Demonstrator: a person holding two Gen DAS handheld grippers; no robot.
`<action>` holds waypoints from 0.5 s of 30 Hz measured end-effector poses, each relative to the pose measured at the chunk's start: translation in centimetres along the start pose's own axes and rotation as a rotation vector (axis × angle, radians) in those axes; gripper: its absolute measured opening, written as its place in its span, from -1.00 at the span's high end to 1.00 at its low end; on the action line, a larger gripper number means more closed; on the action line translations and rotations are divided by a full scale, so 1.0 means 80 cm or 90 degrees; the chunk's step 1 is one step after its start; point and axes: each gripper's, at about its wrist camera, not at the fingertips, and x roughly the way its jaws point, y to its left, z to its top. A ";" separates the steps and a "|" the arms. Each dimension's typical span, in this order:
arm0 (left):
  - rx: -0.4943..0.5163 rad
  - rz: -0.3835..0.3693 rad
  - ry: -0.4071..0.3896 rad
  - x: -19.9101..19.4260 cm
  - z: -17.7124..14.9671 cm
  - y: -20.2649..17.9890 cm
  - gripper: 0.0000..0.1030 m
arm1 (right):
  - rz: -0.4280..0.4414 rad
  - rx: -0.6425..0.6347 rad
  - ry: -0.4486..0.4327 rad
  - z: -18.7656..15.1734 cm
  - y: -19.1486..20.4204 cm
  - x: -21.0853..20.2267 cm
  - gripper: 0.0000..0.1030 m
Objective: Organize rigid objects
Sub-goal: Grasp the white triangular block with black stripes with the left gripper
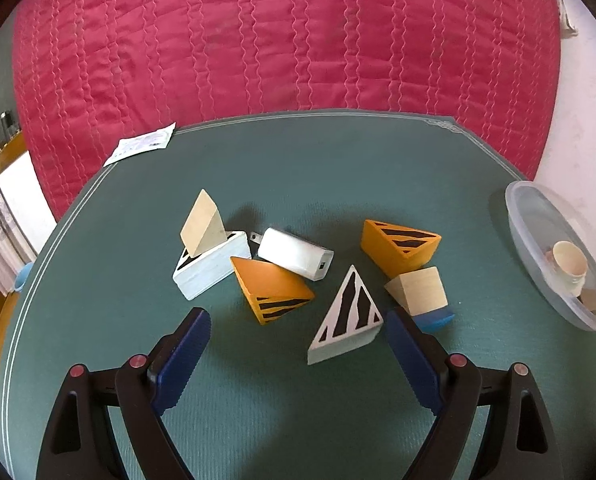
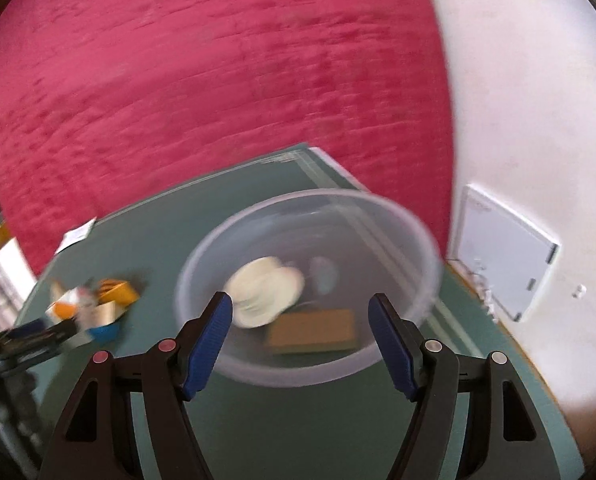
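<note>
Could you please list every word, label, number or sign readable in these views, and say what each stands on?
No text can be read in either view.
White paper slip at the far edge of the green table mat: faint print, too small to read.
White rectangular wall panel: faint marks near its top, too blurred to read.
Black stripes on the white triangular wooden block are painted pattern, not lettering.
</note>
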 end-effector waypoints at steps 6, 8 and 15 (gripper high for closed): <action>0.018 -0.005 0.004 0.006 0.002 -0.010 -0.66 | 0.055 -0.049 0.012 -0.009 0.039 -0.011 -0.39; 0.021 -0.008 0.009 0.011 0.003 -0.011 -0.57 | 0.073 -0.061 0.020 -0.013 0.050 -0.013 -0.39; 0.012 -0.019 0.019 0.020 0.004 -0.009 -0.41 | 0.111 -0.078 0.056 -0.029 0.070 -0.006 -0.39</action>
